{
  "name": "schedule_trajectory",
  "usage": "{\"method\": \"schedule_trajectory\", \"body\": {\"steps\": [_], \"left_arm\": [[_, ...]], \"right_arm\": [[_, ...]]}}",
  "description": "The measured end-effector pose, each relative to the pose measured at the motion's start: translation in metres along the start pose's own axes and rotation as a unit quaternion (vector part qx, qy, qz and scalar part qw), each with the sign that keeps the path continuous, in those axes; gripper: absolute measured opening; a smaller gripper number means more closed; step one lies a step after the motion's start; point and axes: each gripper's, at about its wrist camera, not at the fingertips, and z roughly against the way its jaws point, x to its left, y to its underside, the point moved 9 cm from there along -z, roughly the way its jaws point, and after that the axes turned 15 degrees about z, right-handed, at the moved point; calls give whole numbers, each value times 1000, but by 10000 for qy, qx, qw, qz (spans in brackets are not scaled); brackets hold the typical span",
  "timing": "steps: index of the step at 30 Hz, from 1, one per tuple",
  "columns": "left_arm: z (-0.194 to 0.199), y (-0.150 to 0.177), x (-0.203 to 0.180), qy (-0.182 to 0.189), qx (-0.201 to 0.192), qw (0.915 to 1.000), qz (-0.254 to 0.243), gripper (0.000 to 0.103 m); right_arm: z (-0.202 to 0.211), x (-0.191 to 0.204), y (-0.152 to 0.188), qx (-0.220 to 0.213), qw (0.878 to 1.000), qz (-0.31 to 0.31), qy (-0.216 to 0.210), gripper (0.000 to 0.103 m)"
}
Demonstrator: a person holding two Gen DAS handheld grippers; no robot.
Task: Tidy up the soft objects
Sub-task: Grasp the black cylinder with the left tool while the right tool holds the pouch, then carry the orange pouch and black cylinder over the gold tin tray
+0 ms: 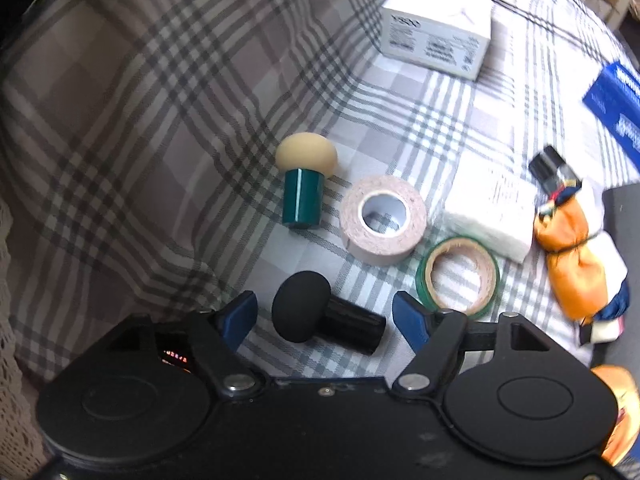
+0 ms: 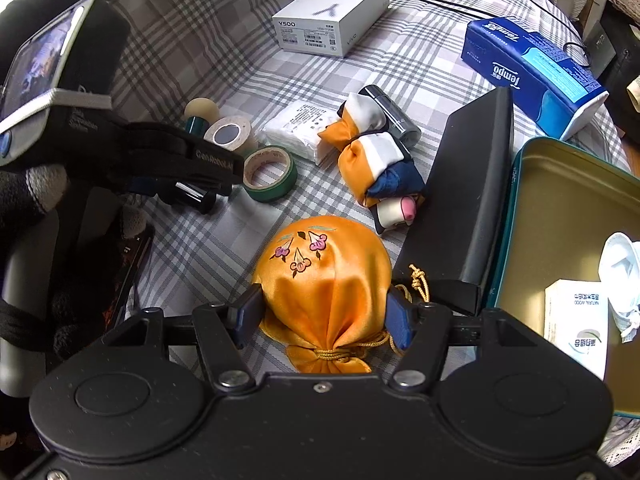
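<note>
My left gripper (image 1: 325,316) is open, its fingers on either side of a black mushroom-shaped sponge puff (image 1: 320,324) lying on the plaid cloth. A beige puff on a green base (image 1: 304,176) stands beyond it. My right gripper (image 2: 325,312) is open around an orange satin drawstring pouch (image 2: 324,276), fingers at both its sides; I cannot tell whether they touch it. A tied orange, white and blue cloth bundle (image 2: 372,160) lies further back, also in the left wrist view (image 1: 576,256). An open teal tin (image 2: 568,216) at the right holds a white cloth and a paper packet.
A beige tape roll (image 1: 382,220), a green tape roll (image 1: 458,276) and a white cotton-pad pack (image 1: 492,208) lie mid-table. A white phone box (image 2: 332,16), blue tissue pack (image 2: 532,64), black box (image 2: 468,204) and silver-black tube (image 2: 396,114) stand around. A phone (image 2: 124,268) lies left.
</note>
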Motion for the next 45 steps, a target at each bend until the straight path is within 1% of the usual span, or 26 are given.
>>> {"method": "schedule_trajectory", "body": {"steps": [2,3,4,5,11,13,21,25,29,33,36,39,42,45], "left_arm": [[-2,1,-2,-8,5,10000,-79,71],[-2,1,-3,3,2,10000,-89,69],[-2,1,-3,52,1,9999,-88,58],[-1,1,-4,95,9,9999,-73,55],[1,1,-3,151,-9,9999,-6,55],[7,0,-2,239,-33,9997,34,55],[44,-1,-11,585,-361,9976,-85,55],[67,1,-21,711,-514,9959,-207,55],[92,1,-38,920,-672,9929,-336,55],[116,6,-60,1092,-795,9893,-554,55],[125,9,-77,1199,-809,9871,-692,55],[132,12,-93,1264,-817,9849,-851,55],[139,17,-109,1311,-778,9833,-996,55],[144,21,-128,1433,-619,9820,-1059,55]], "right_arm": [[1,-1,0,-19,10000,-21,-8,60],[2,-1,-1,-33,10000,-36,-11,60],[3,-2,-1,-52,10000,-55,-11,60],[4,-2,-1,-67,10000,-67,-10,60],[9,-5,-3,-146,9998,-141,-41,60],[13,-6,-5,-205,9996,-161,-56,60],[47,-21,-26,-735,9963,-435,-94,60],[63,-37,-34,-963,9931,-662,-22,60],[81,-62,-36,-1164,9879,-1012,136,60],[98,-92,-29,-1246,9806,-1438,465,60],[109,-119,-18,-1254,9709,-1924,683,60],[119,-147,-4,-1209,9573,-2471,887,60],[130,-173,10,-1240,9432,-2882,1090,60],[142,-195,21,-1293,9290,-3111,1531,60]]}}
